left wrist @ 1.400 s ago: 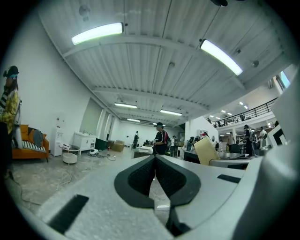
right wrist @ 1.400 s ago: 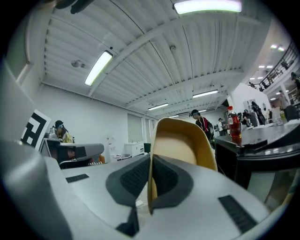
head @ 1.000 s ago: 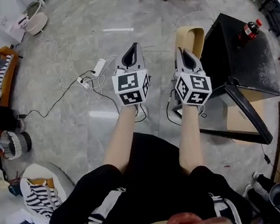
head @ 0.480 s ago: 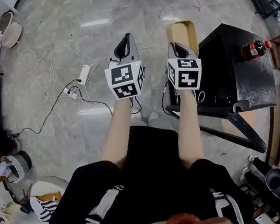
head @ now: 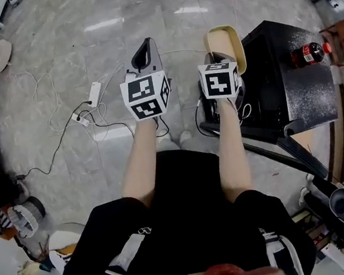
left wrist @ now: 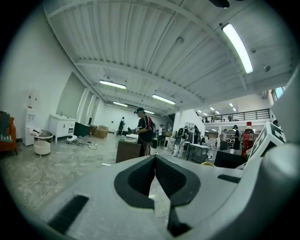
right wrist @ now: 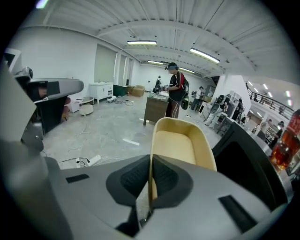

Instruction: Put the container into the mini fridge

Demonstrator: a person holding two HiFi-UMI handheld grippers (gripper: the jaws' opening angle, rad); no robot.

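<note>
A shallow tan container [head: 225, 41] hangs over the floor by the left front corner of the black mini fridge [head: 292, 96]. My right gripper [head: 219, 59] is shut on its near wall; in the right gripper view the pads [right wrist: 161, 177] pinch that rim, and the container [right wrist: 180, 146] stretches away from the right gripper [right wrist: 151, 161]. The fridge [right wrist: 248, 171] lies to its right. The fridge door [head: 290, 153] stands open toward me. My left gripper [head: 144, 53] is level with the right one, shut and empty [left wrist: 153, 158].
A red-capped cola bottle [head: 307, 53] stands on the fridge top, beside a wooden box [head: 342, 38]. A power strip with cables [head: 93, 95] lies on the floor at the left. A person [right wrist: 175, 92] stands by a brown cabinet far ahead.
The view has swung, so the fridge and both grippers sit higher and more central. The right gripper still holds the container beside the fridge; the left stays shut alongside it.
</note>
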